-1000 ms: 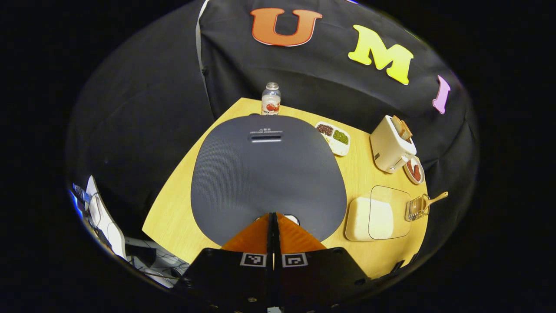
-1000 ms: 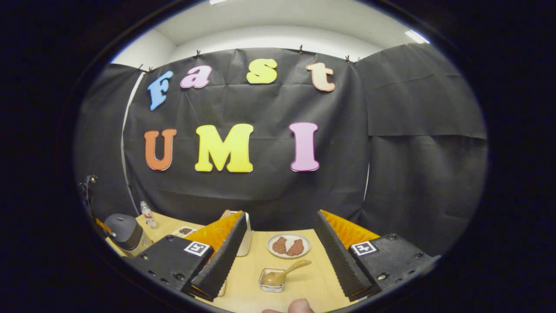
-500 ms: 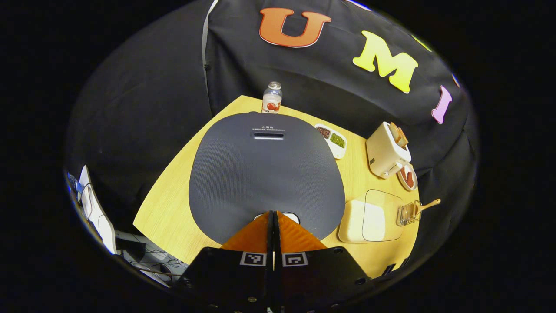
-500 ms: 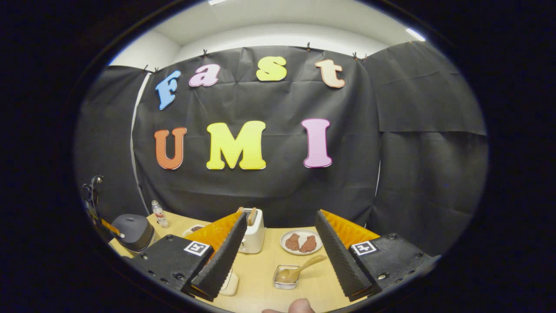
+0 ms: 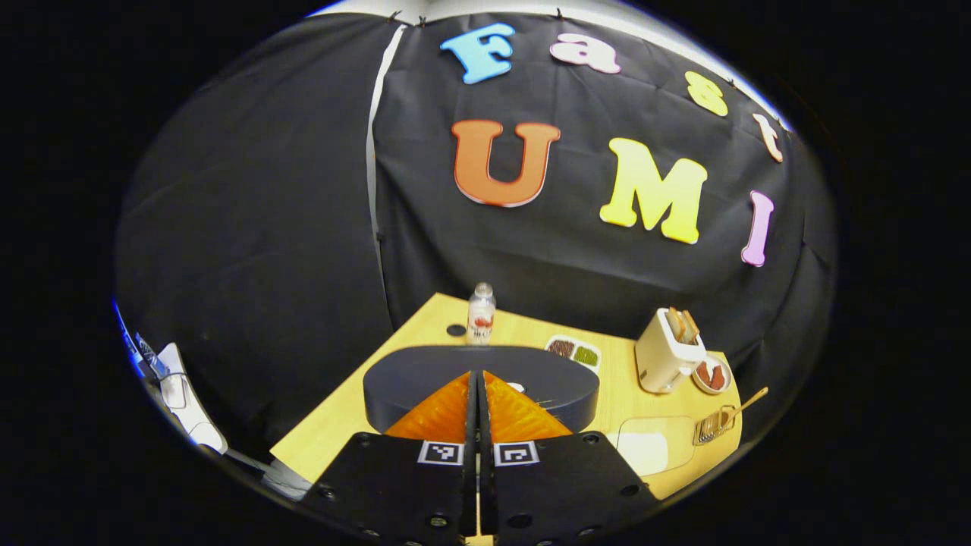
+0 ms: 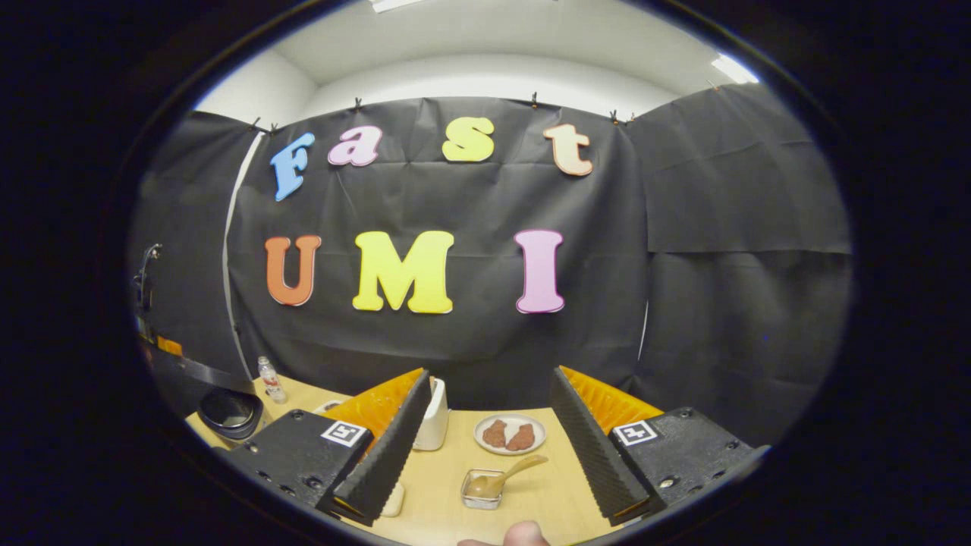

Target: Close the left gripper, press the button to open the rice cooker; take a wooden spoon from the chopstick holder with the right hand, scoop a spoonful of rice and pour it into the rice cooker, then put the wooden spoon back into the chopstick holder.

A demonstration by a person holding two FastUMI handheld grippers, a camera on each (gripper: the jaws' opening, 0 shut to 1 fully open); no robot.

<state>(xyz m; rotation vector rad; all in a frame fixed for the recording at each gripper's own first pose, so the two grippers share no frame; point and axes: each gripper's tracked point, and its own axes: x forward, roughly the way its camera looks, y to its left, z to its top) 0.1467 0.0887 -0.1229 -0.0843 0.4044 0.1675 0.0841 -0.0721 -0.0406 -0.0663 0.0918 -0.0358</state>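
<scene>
In the left gripper view, the left gripper sits bottom centre, its fingers pressed together and empty, at the front of the dark rice cooker, ready to press. In the right gripper view, the right gripper gapes wide, holding nothing, framing the wooden spoon leaning in its chopstick holder at lower centre, ready for pickup.

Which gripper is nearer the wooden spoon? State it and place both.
Right. The open right gripper points straight at the wooden spoon, which lies just ahead between its fingers. The shut left gripper is at the rice cooker, with the spoon far off to its right.
</scene>
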